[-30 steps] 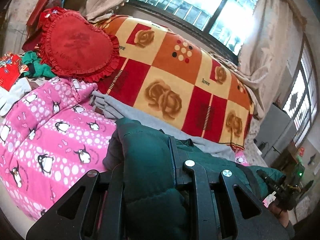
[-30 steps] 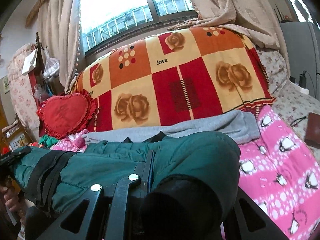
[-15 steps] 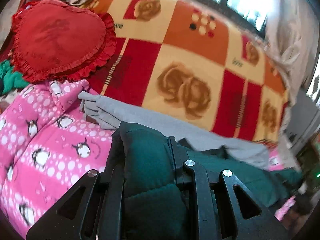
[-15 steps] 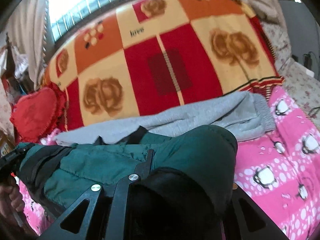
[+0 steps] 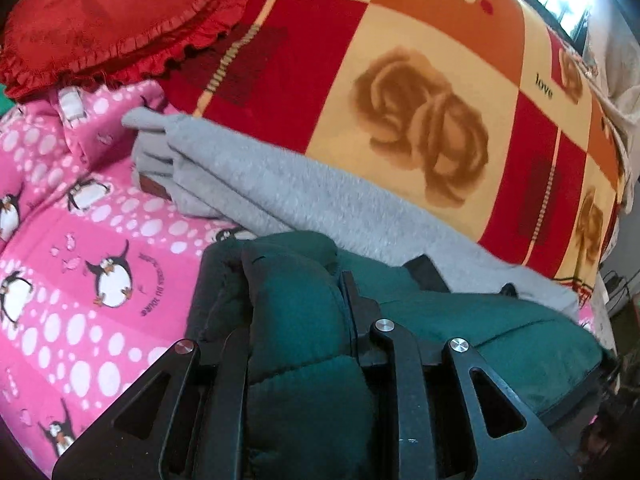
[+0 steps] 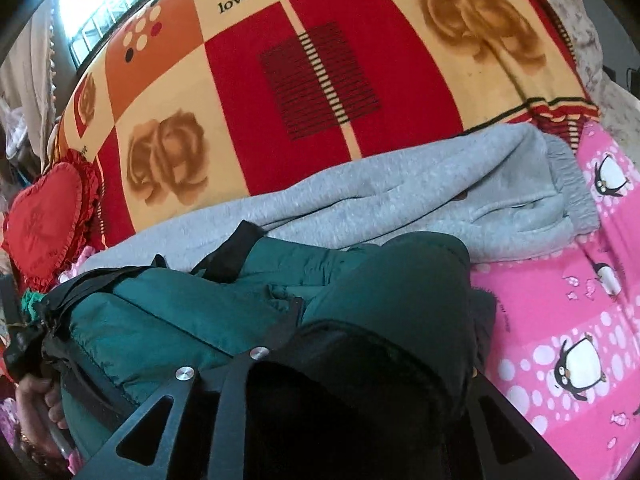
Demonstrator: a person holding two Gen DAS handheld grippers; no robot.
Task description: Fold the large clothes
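Pinching a thick fold of the dark green padded jacket (image 5: 304, 320), the left hand-held gripper (image 5: 300, 344) has quilted fabric bulging up between its black fingers; its jaws are opening slightly, yet the padding is between them and pressed from both sides. The right hand-held gripper (image 6: 360, 360) is clamped on the other end of the same jacket (image 6: 384, 280), with green shell and black lining heaped over its fingers so that the tips themselves are hidden. The jacket stretches between the two grippers, bundled lengthwise, low over the near part of a bed covered by a pink penguin-print blanket (image 5: 80, 280).

Just beyond the jacket lie folded grey sweatpants (image 6: 420, 200), stretched across the bed from left to right, the elastic waistband at the right end in the right wrist view. Behind them rises a big red, orange and cream blanket with rose motifs (image 5: 400, 80) and the word "love". A red heart-shaped ruffled cushion (image 5: 112, 20) sits at the far left, touching that blanket. A person's hand (image 6: 36, 420) shows at the lower left edge of the right wrist view.
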